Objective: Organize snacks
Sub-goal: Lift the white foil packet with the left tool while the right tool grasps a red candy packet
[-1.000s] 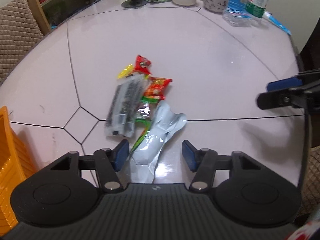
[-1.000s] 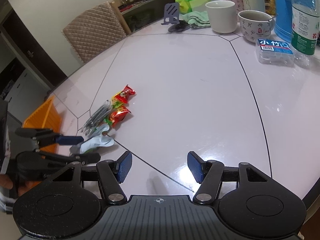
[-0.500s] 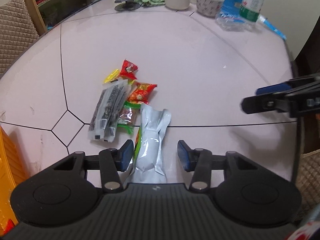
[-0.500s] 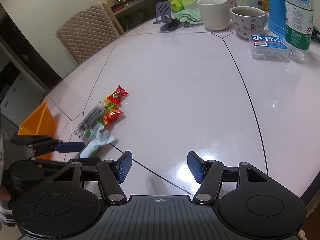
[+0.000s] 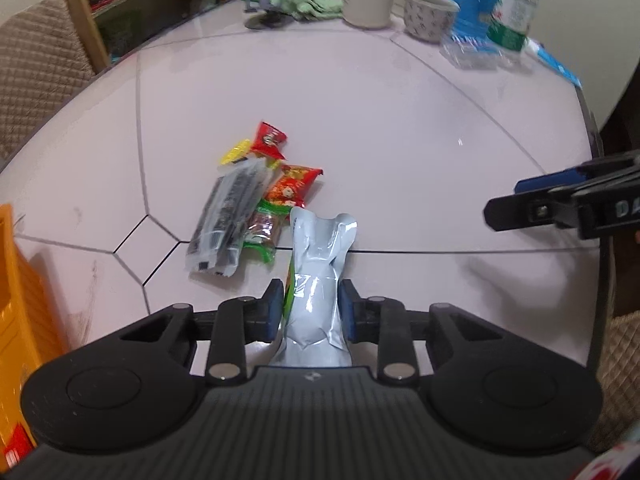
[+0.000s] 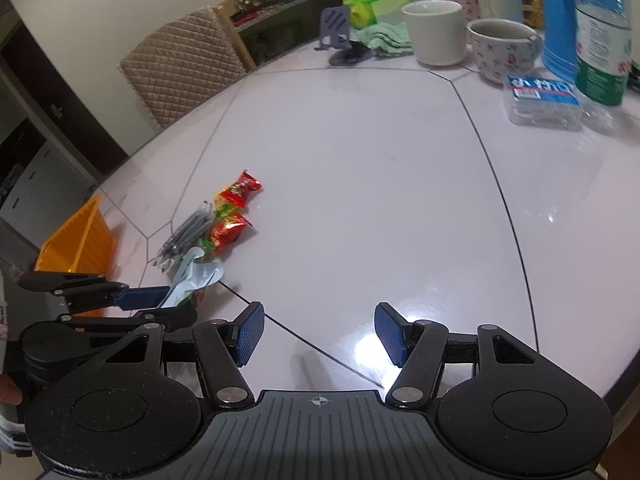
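- The left gripper points down at the near end of a silver-grey snack pouch; its jaws are closing, and the blue pads already press both sides of the pouch, which is pinched and creased between them.
- The pouch's far end stands bent upward above the pale pink table, and a green edge shows along its left side.
- Just beyond the pouch lies the rest of the snack pile: a long clear packet with dark contents, a red-and-green packet to its right, a small red packet at the far end, and a yellow wrapper just beside that one.
- These packets overlap or touch one another in a loose cluster near a dark seam in the tabletop.
- An orange basket sits at the table's left edge, near the pile.
- The right gripper hangs over bare table to the right of the pile, its jaws held moderately apart with nothing between them.
- At the far edge of the table stand a white mug, a patterned mug, a clear plastic box with a blue label, a water bottle with a green label and a folded green cloth.
- A quilted beige chair stands behind the table.
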Available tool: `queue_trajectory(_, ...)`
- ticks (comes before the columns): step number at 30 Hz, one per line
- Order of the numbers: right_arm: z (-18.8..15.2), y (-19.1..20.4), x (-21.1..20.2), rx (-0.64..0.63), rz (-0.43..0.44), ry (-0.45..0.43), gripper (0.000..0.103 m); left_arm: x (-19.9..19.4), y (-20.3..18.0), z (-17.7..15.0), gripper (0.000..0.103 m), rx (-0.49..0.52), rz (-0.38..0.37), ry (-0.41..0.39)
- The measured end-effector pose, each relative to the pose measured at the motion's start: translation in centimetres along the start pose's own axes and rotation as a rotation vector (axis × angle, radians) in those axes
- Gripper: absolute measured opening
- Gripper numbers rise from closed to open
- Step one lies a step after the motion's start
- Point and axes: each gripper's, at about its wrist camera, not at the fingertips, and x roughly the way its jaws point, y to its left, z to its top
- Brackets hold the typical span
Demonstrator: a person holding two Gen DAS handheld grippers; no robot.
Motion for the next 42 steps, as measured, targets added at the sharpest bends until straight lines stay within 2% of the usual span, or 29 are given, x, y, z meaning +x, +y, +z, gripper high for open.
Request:
queue_trajectory(7, 1.2, 1.9, 1.5, -0.1, 0.068, -0.042, 0.061, -3.9, 2.1, -0.6, 0.027, -0.162, 0.042, -0.065)
queue_trajectory(15, 3.2, 4.5, 5.1, -0.214, 0.147, -0.076, 0.061, -5.5, 5.1, -0.6, 0.027, -0.311, 0.147, -0.077)
queue_trajectory(19, 4.1, 5.3, 7.5, -0.251, 0.157, -0.061, 0.051, -5.8, 6.2, -0.6, 0.027, -0.356, 0.165, -0.078)
queue_trajectory(24, 4.9, 5.8, 10.0, -0.281, 0.147, -0.047, 0.048, -5.8, 6.9, -0.6, 0.027, -0.38, 0.167, -0.082)
queue_trajectory(30, 4.8, 6.5, 11.7, -0.325, 0.134, -0.02, 0.038, -5.8, 7.4, -0.8, 0.027, -0.393, 0.161, -0.082)
queue_trajectory(42, 3.5, 7.7, 12.0, -0.407, 0.114, -0.004, 0.028, -5.5, 7.7, -0.9, 0.027, -0.402, 0.147, -0.076)
